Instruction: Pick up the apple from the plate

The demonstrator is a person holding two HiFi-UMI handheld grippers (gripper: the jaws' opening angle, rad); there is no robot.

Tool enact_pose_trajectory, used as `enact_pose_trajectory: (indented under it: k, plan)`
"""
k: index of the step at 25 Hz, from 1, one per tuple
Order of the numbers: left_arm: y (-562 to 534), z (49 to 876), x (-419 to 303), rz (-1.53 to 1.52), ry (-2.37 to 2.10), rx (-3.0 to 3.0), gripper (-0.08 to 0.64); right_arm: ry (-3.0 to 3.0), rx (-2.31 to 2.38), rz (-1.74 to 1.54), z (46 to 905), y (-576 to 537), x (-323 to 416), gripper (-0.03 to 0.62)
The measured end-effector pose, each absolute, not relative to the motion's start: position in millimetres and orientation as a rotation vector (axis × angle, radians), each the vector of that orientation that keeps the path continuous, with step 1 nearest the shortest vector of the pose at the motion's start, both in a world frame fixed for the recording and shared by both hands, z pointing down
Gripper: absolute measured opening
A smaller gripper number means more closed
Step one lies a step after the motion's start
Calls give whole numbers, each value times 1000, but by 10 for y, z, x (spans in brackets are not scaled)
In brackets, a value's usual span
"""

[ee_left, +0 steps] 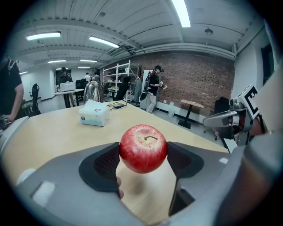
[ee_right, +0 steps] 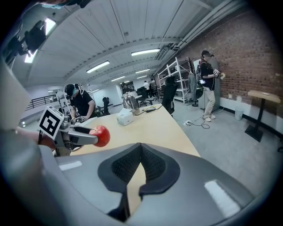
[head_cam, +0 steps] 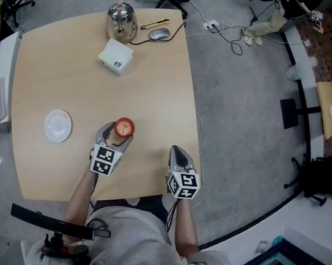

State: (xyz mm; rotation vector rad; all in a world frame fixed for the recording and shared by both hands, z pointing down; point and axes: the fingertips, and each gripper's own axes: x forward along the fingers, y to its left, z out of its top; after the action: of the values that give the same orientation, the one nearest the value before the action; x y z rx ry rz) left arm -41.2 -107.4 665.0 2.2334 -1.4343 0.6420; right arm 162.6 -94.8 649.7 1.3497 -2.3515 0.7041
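Left gripper clamped on apple, held off the table; plate lies apart to its left; right gripper jaws together, empty, near table's right edge; bare tabletop ahead up to tissue box.

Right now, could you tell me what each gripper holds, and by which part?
The left gripper holds the apple by its two opposite sides, stem up; the right gripper is shut on nothing.

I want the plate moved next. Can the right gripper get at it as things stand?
Probably not directly: the plate lies left of the left gripper, which holds the apple and stands between it and the right gripper.
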Motion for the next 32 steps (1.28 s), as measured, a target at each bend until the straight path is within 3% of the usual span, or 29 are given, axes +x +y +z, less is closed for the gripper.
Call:
enact_pose_trajectory:
  k: [32]
  plan:
    - [-1375,7052,1057,733,-1204,2309,359,-2229,1501,798,6733,-928,2942,6]
